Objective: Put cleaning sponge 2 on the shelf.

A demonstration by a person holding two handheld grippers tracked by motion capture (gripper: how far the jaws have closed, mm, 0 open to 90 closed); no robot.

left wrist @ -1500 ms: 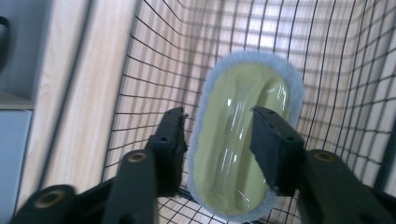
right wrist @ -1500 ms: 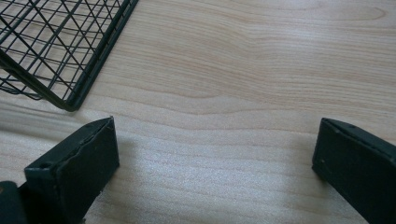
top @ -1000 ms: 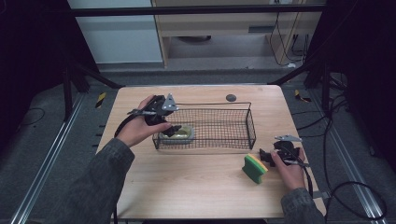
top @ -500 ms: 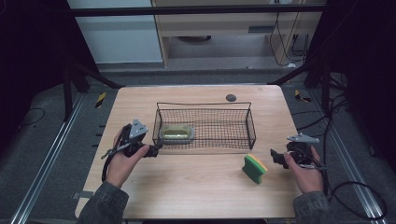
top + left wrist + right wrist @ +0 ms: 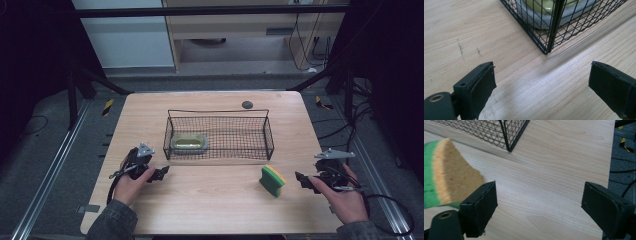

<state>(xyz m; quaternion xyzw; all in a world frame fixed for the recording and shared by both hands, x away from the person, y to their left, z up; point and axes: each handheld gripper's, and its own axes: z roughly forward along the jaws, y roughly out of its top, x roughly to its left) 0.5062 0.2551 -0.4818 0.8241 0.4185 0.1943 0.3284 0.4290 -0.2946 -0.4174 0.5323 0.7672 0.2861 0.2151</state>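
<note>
A black wire basket stands mid-table; its left end holds a yellow-green pad on a grey base. My left gripper rests on the table in front of the basket's left corner, open and holding nothing. In the left gripper view the basket corner and the pad lie just ahead of the left gripper. A yellow and green sponge stands on the table right of centre. My right gripper is open a little to the right of it. In the right gripper view the sponge sits left of the right gripper.
A small dark round disc lies on the wooden table behind the basket. The table's right edge is close to my right hand, with cables on the floor beyond. Bare wood stretches along the front between the two hands.
My left gripper came away from the basket's left end, down to the table in front of it. My right gripper drew back to the right, off the sponge.
</note>
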